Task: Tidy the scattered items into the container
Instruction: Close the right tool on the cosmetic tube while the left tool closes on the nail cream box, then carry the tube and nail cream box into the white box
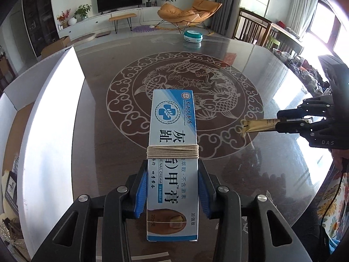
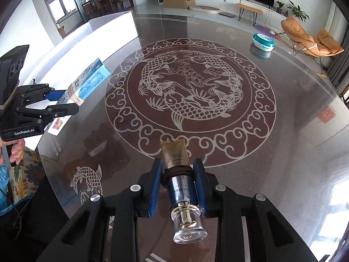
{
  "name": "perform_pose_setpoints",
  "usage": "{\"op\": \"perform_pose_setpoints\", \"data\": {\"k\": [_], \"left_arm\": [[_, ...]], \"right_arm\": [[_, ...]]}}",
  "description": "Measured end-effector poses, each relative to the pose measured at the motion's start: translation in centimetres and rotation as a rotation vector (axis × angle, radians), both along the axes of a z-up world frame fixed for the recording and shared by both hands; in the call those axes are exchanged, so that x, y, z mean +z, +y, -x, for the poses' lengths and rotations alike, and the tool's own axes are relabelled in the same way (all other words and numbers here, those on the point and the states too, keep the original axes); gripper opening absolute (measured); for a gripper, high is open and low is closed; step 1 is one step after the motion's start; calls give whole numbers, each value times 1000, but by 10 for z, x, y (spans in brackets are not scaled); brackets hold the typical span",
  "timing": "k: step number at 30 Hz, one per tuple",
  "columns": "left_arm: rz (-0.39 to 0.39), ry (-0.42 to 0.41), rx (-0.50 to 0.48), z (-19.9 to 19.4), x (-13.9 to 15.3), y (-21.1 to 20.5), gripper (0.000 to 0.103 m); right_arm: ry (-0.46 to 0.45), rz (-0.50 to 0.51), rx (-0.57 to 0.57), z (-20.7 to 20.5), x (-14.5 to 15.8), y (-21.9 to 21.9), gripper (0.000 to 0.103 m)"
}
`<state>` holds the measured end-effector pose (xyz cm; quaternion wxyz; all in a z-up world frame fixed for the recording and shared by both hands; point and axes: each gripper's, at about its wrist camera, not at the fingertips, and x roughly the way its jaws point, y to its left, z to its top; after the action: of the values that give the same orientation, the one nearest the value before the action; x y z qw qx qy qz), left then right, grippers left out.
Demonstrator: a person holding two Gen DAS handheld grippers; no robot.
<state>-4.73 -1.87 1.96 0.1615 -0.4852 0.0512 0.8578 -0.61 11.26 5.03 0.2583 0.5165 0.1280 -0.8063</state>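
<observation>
Left gripper [image 1: 172, 187]: jaws narrowed onto the nail cream box [image 1: 172, 152], blue pads [image 1: 139, 194] pressing both long sides of its lower half. Box is blue and white, wound with beige string [image 1: 172, 152] just above the pads, far end pointing to 12 o'clock over the table's fish medallion [image 1: 185, 100]. Box looks lifted off the glass table [image 1: 272, 174]; from the right wrist view it hangs at 9 o'clock, tilted, near the white container [image 2: 98, 41].

Right gripper [image 2: 177, 187]: jaws closed to a narrow gap on the gold tube [image 2: 174, 155], pads [image 2: 156, 187] touching its silvery body on both sides. Dark cord [image 2: 176, 172] wraps the tube between the pads. Clear cap [image 2: 188, 224] points back to 6 o'clock, crimped end to 12 o'clock over the medallion's scroll border. In the left wrist view the tube sticks out of that gripper at 3 o'clock, above the glass.

White container sits at 9 to 10 o'clock in the left view, walls open; inside is not visible. Teal round tin [image 1: 193, 36] rests on the table at 12 to 1 o'clock, well apart from both grippers. A hand [image 2: 16, 152] grips the left handle.
</observation>
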Motion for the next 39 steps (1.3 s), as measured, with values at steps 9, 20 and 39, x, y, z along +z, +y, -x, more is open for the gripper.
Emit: {"op": "perform_pose_setpoints", "data": {"k": [9, 20, 39], "left_arm": [[-7, -1, -13, -12, -6, -3, 41], [-29, 18, -37, -19, 6, 1, 41], [-98, 133, 237, -26, 95, -165, 41]], "right_arm": [[-87, -120, 63, -12, -38, 5, 31], [-139, -140, 96, -7, -47, 2, 29], [-1, 358, 148, 20, 110, -135, 29]]}}
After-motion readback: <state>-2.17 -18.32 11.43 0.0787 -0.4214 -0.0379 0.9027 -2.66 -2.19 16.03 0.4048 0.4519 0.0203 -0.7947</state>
